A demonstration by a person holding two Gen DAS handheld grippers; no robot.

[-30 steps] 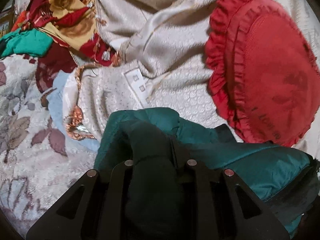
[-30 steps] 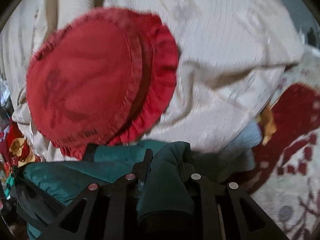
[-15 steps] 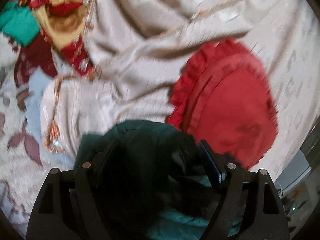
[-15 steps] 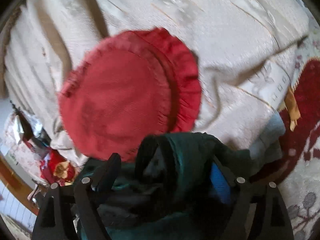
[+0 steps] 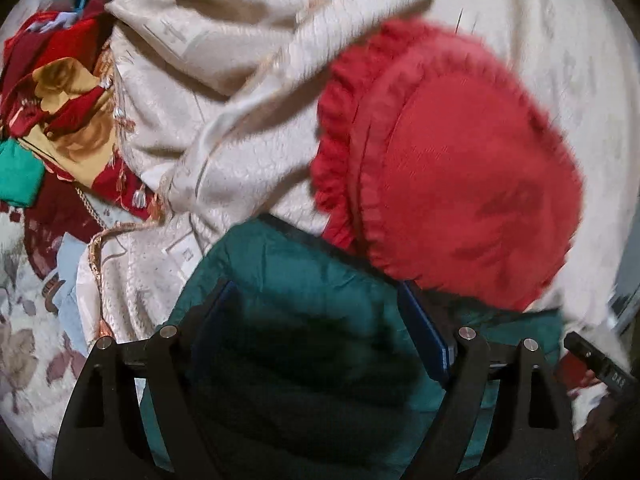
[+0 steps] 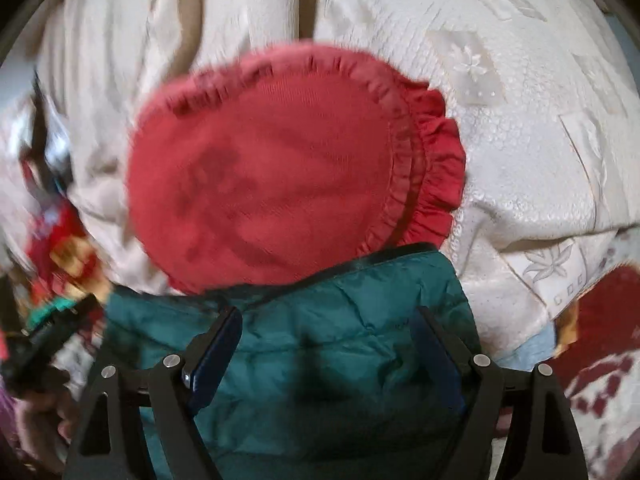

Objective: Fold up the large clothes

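Both tools have their fingers spread wide with nothing pinched: left tool (image 5: 316, 320) and right tool (image 6: 328, 336) each straddle the green padded jacket (image 6: 340, 328), which lies bunched on the cream bedspread (image 6: 520, 120), its far edge touching the red frilled cushion (image 6: 280, 176). Looks like a release between folds, jacket only partly folded. Next move likely needs each tool to pick a fresh edge or corner and close on it, keeping clear of the cushion.
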